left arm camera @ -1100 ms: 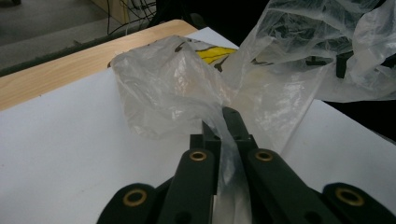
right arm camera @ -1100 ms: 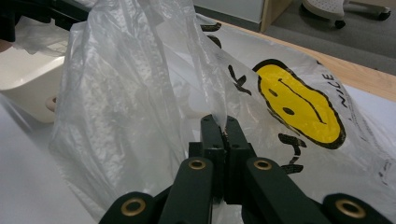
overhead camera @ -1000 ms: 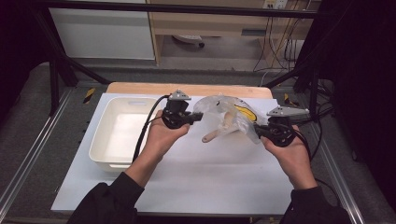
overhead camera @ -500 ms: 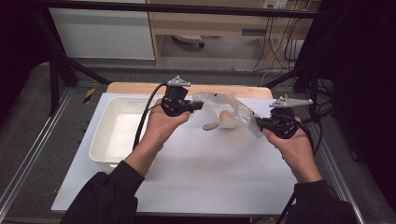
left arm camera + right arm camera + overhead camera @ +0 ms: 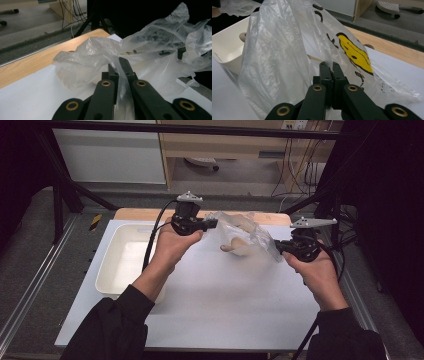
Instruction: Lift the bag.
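Note:
A clear plastic bag with a yellow print hangs stretched between my two grippers above the white table. Something tan and wooden-looking sits inside it, one end poking out at the lower left. My left gripper is shut on the bag's left edge, and film bunches over its closed jaws. My right gripper is shut on the bag's right edge, its jaws pinching the film just beside the yellow print.
A white rectangular tray lies on the table at the left, under my left forearm. A wooden strip runs along the table's far edge. Black stands and cables crowd the floor beyond.
Both hands have lifted the bag higher off the table and slightly away from me. The bag is pulled a little wider between the grippers.

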Motion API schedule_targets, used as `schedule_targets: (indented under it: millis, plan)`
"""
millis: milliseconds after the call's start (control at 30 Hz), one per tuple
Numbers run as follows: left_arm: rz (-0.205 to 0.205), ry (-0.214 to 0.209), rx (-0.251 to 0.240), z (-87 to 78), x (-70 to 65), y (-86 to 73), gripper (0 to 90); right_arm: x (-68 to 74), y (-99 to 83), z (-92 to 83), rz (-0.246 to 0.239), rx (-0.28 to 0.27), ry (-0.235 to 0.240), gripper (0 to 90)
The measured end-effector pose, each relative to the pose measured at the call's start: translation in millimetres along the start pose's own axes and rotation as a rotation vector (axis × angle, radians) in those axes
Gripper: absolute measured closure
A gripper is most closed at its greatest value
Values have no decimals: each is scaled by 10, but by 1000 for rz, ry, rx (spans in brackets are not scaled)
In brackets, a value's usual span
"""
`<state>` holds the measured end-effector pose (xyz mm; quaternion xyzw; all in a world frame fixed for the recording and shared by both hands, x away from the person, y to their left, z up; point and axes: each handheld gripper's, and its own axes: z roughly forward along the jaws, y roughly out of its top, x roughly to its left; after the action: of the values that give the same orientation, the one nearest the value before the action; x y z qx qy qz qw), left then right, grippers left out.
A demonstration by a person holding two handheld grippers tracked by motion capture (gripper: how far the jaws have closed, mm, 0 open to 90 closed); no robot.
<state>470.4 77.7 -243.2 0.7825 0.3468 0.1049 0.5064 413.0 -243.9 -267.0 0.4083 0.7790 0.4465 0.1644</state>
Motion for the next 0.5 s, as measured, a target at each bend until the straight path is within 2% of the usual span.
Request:
schedule_targets:
  millis: [267,500]
  plan:
    - [-8,-7,-24,-72,27,129,900,-24,86,-22,9,-14,4,900]
    - [-5,-6,-46,-100,14,280,900,-34,224,-49,-1,-30,-4,900]
